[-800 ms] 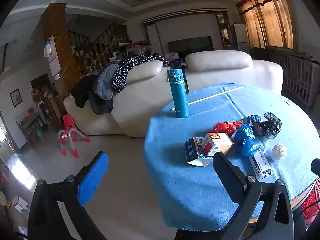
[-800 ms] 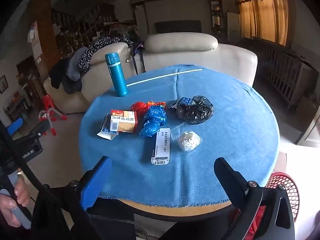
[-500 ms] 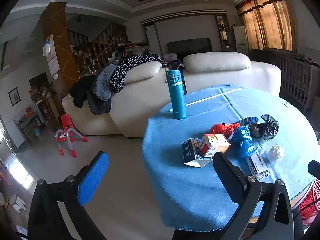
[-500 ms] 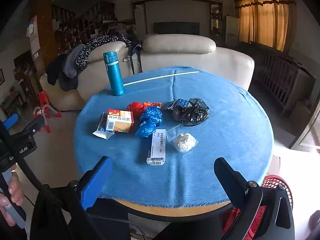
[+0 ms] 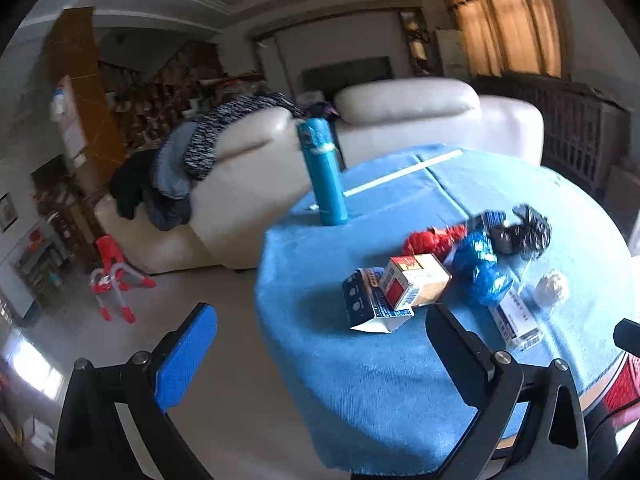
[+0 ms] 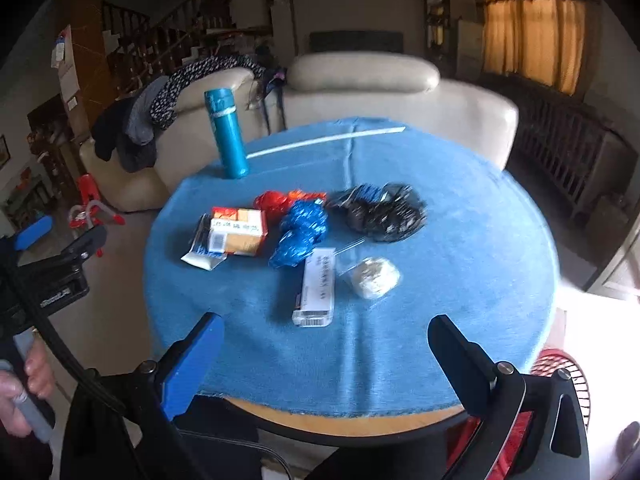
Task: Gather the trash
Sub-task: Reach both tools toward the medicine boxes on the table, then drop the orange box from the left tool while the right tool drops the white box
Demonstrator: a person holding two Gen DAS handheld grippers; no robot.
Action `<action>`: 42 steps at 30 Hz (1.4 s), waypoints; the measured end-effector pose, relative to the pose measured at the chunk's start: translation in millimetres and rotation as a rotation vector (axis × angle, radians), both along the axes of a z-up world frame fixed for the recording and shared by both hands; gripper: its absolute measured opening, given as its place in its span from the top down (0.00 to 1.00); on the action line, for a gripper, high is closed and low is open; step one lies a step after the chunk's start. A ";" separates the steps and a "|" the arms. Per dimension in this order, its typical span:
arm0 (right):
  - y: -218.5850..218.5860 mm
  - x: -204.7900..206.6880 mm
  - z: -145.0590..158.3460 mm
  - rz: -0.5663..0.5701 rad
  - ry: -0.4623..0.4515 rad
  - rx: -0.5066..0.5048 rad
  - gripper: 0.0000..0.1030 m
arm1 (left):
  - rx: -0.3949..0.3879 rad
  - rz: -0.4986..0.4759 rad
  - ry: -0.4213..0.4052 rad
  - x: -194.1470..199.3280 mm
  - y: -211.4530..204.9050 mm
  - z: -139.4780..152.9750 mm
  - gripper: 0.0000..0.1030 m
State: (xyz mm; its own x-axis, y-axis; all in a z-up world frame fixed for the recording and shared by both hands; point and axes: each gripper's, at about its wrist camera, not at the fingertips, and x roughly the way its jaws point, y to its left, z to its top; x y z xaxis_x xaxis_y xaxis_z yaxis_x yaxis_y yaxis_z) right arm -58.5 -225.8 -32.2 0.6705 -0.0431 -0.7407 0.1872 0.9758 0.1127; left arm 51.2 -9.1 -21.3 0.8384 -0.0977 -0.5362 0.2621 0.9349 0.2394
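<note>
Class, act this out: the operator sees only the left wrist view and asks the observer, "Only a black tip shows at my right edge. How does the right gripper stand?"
Observer: The right gripper is open and empty, above the near edge of the table.
Operator: What is the red sliver beneath the table?
Observer: It looks like a red mesh basket, low beside the table's right side.
Operator: Who carries my gripper?
Observer: A hand grips the handle of the left gripper.
</note>
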 end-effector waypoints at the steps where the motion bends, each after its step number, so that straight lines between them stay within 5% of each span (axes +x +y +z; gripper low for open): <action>1: -3.4 5.8 -6.2 0.013 0.019 0.030 0.00 | 0.018 -0.023 0.009 10.9 -2.4 -3.7 0.00; 5: -15.9 38.3 -47.2 0.056 0.137 0.144 0.02 | 0.021 -0.116 0.113 49.0 -12.1 -24.5 0.00; 8: -23.6 60.8 -74.1 0.065 0.185 0.250 0.22 | 0.014 -0.205 0.204 76.4 -24.1 -38.6 0.00; 16: -23.6 113.4 -112.3 0.039 0.286 0.270 0.34 | 0.045 -0.467 0.371 129.5 -66.7 -64.0 0.00; 21: -22.1 131.8 -130.6 0.003 0.341 0.211 0.45 | 0.080 -0.533 0.470 150.6 -87.7 -87.5 0.00; 25: -10.9 134.8 -127.9 0.014 0.333 0.145 0.55 | 0.123 -0.554 0.476 155.5 -100.0 -103.0 0.00; 28: -8.2 130.7 -126.9 0.024 0.308 0.144 0.56 | 0.123 -0.569 0.483 154.0 -102.5 -107.0 0.21; 29: -7.9 127.3 -125.9 0.030 0.304 0.146 0.56 | 0.129 -0.569 0.491 153.7 -103.9 -109.5 0.35; 35: -14.6 98.6 -114.2 0.085 0.255 0.221 0.56 | 0.089 -0.545 0.482 141.7 -99.2 -107.2 0.39; 42: -49.9 45.9 -84.0 0.119 0.167 0.405 0.56 | -0.053 -0.549 0.398 92.8 -87.9 -61.2 0.41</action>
State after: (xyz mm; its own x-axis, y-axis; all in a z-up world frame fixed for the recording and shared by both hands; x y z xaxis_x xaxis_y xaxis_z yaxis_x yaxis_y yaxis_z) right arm -12.5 -275.7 -116.2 0.5232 0.3422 -0.7805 0.1248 0.8752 0.4674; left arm 144.1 -97.0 -82.6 0.3997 -0.4872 -0.7764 0.7604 0.6492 -0.0159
